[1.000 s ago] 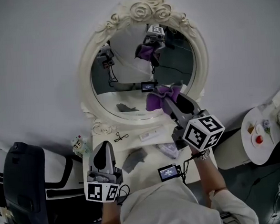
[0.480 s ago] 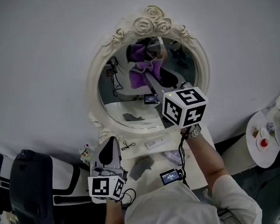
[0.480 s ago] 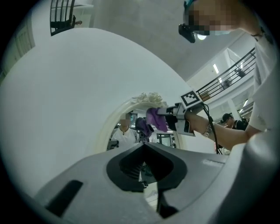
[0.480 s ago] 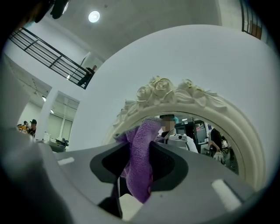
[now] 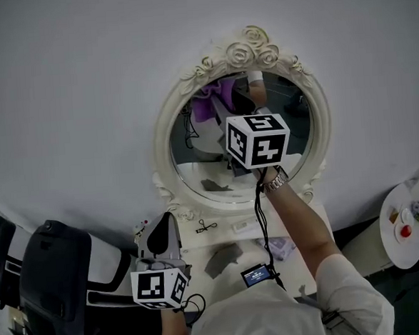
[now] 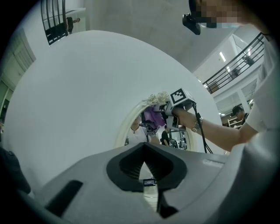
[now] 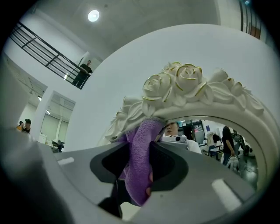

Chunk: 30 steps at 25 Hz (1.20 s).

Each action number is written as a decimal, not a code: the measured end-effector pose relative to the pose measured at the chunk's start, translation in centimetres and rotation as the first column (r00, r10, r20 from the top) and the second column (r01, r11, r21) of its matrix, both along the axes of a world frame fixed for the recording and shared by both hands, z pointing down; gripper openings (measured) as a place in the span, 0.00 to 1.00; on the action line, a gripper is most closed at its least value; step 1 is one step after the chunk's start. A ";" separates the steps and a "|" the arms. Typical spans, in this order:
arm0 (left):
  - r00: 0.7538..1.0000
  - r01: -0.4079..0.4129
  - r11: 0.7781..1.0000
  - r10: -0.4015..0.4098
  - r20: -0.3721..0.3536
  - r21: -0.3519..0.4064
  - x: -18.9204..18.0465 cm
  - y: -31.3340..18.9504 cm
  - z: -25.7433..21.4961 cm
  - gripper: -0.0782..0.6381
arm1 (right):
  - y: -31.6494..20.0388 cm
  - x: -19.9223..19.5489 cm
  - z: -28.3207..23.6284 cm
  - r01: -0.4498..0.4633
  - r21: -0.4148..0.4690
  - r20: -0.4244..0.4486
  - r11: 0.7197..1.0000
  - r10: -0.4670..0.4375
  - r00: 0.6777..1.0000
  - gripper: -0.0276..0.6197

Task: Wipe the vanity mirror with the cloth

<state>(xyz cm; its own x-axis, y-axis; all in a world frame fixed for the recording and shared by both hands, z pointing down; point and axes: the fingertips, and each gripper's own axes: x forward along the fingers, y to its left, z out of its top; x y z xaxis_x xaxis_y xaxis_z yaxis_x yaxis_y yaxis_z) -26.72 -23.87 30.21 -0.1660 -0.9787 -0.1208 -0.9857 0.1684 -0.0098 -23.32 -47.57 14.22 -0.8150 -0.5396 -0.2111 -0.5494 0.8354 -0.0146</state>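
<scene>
The oval vanity mirror (image 5: 163,141) hangs on the white wall in a cream frame topped with roses (image 7: 183,87). My right gripper (image 7: 139,164) is shut on the purple cloth (image 7: 141,153), which is pressed against the glass just under the frame's top left. In the head view its marker cube (image 5: 258,140) hides the jaws, and the cloth (image 5: 210,100) shows beyond it. My left gripper (image 5: 159,235) hovers low at the left over the vanity table, jaws shut and empty (image 6: 144,164). The left gripper view shows the cloth (image 6: 153,117) at the mirror.
On the white vanity table (image 5: 317,227) lie a grey rag (image 5: 223,259), a small screen device (image 5: 256,274) on a cable and a black eyelash curler (image 5: 206,226). A black chair (image 5: 49,275) stands at the left, a round white side table (image 5: 407,228) at the right.
My right gripper carried the purple cloth from the lower right of the glass up and left to the top. The left gripper stayed low and shut, rising slightly.
</scene>
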 end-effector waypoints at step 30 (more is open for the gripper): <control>0.977 -0.211 0.976 0.211 0.007 -0.044 6.9 -4.8 1.7 0.11 | -7.7 15.9 2.4 -0.356 -0.027 0.002 0.934 0.356 0.934 0.28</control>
